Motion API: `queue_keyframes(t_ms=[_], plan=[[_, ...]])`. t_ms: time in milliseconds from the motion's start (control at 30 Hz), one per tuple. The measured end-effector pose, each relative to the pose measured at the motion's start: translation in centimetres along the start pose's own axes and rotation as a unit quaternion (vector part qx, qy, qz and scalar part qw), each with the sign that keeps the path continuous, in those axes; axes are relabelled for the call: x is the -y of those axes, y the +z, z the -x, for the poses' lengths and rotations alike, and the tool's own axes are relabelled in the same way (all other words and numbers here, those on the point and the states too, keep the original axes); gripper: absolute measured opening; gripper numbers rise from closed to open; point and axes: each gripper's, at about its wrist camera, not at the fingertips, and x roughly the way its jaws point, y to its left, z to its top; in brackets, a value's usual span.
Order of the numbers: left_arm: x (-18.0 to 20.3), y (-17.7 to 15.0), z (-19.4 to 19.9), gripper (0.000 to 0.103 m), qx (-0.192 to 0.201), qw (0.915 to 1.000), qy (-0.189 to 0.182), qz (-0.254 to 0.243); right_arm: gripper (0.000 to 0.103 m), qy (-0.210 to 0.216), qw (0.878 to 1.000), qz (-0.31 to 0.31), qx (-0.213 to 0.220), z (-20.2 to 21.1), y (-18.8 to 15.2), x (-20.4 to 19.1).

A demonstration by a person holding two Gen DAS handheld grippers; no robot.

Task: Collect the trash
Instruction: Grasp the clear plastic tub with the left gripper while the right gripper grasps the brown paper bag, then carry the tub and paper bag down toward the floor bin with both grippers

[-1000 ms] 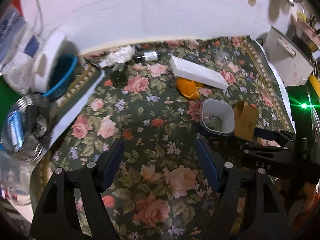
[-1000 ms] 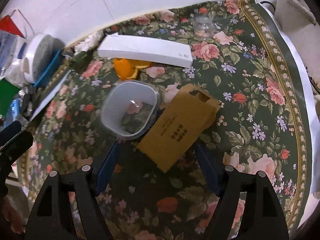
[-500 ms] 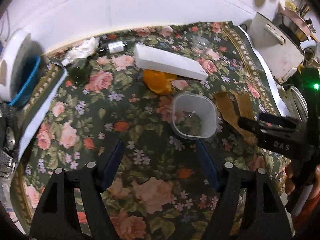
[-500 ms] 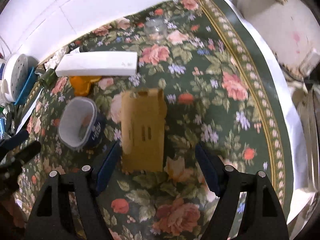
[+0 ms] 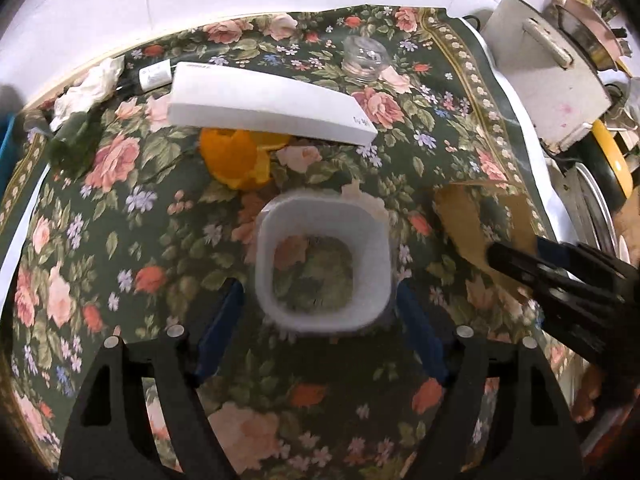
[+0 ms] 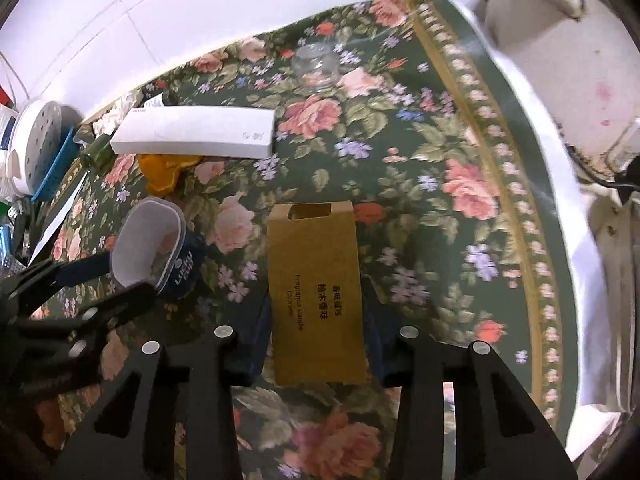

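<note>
A clear plastic cup [image 5: 323, 268] stands open-mouthed on the floral tablecloth [image 5: 120, 216], between the fingers of my open left gripper [image 5: 320, 324]; it also shows in the right wrist view [image 6: 150, 246]. A flat brown cardboard box [image 6: 316, 300] lies between the fingers of my right gripper [image 6: 316, 340], which have closed in to its edges; contact is hard to tell. Its edge shows in the left wrist view [image 5: 472, 224]. Orange peel [image 5: 234, 158], a long white box [image 5: 264, 106] and a crumpled tissue [image 5: 86, 88] lie farther back.
A small glass jar [image 5: 365, 58] stands at the back. A dark green bottle [image 5: 74, 142] and a small labelled tube [image 5: 154, 76] lie at the back left. A white appliance [image 5: 548, 80] is right of the table. A white perforated container [image 6: 34, 148] sits far left.
My left gripper moved right and forward until the cup sits between its fingers. My right gripper swung over the brown box and narrowed around it.
</note>
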Motion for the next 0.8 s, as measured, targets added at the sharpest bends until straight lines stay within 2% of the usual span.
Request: queue_keyframes(t_ms=[200,367,567,800], plan=[[0.7,1.0,-1.8,0.078,-0.004,0.9998,0.019,-0.003,0.037,0.002,0.999,-0.022,0.022,2.5,-0.5,2.3],[1.3,0.6,-1.1,0.074,0.016,0.9994,0.030,0.004,0.037,0.004,0.999,-0.030,0.043,4.5,-0.9,3.8],[3.4,-0.9,3.3,0.073,0.067,0.9968,0.033,0.029,0.037,0.022,0.997,-0.018,0.076,7.6,-1.7,5.4],[8.4,-4.7,10.6,0.073,0.140,0.9852,0.071,0.068,0.037,0.060,0.991,0.025,0.119,12.8,-3.6,6.9]])
